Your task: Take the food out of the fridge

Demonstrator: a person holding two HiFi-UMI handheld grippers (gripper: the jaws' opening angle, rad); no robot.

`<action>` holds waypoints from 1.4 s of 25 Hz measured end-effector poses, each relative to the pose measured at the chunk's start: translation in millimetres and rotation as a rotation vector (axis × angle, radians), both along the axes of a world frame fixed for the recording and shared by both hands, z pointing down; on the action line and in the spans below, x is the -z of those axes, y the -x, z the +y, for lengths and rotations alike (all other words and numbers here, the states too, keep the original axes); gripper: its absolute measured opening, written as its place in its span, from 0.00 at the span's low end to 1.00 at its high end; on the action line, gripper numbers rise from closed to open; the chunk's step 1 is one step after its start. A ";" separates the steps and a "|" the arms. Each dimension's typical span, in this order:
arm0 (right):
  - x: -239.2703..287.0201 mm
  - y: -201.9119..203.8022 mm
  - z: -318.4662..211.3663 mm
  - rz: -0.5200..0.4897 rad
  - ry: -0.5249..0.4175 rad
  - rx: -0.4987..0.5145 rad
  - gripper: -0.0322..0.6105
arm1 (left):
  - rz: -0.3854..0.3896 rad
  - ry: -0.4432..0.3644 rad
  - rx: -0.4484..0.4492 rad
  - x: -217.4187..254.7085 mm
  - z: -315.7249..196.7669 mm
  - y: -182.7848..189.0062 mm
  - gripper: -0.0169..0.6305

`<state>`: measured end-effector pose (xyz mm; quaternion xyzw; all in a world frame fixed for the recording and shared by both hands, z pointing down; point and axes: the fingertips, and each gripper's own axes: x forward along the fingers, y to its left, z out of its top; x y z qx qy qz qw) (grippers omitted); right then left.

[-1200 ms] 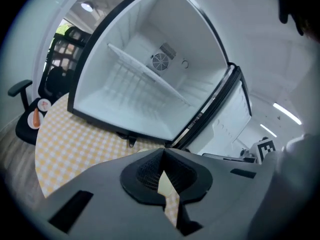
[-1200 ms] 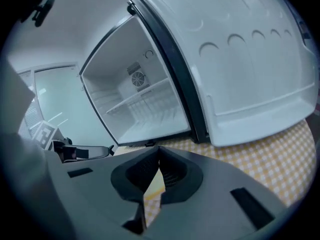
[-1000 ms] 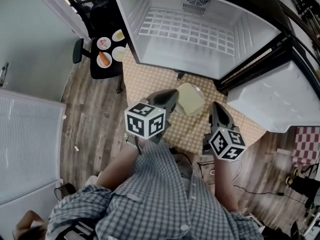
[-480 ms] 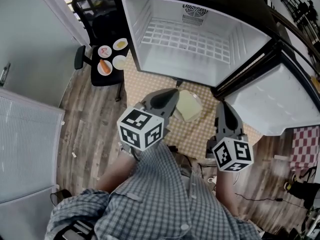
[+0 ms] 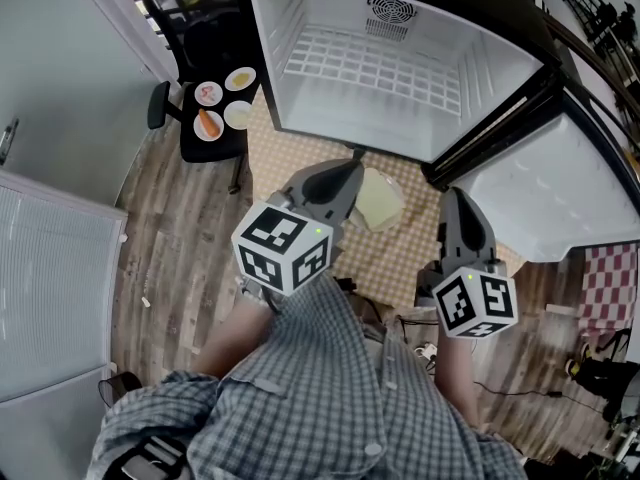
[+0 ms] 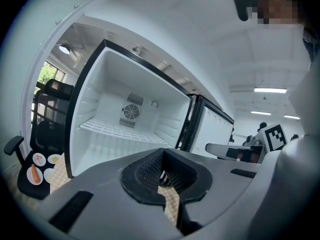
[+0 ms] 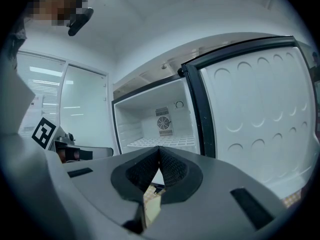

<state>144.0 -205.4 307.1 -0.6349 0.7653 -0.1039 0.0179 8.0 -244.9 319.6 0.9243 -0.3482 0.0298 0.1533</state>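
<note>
Left tool (image 6: 162, 156) level toward open fridge (image 6: 107, 91)

Floor: grey-brown wood planks (image 5: 180, 218), partly under a beige dotted mat (image 5: 395, 253)
Left side: pale wall (image 5: 70, 48), white ribbed panel (image 5: 50, 288) lower down
Chair (image 5: 157, 105): black, on the planks beside the mat
Window (image 6: 47, 74): daylight, greenery outside
Ceiling: white, long strip lights (image 6: 270, 90)

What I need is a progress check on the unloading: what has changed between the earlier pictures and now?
The left gripper and the right gripper have both lifted toward the head camera and look larger there. Nothing was taken hold of or let go: both pairs of jaws remain together and empty. The open, empty fridge and the food plates on the black chair stayed put.
</note>
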 end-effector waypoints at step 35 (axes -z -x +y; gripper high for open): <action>-7.5 -10.2 8.6 -0.050 0.036 -0.013 0.06 | -0.017 -0.004 -0.008 1.9 9.2 -2.6 0.04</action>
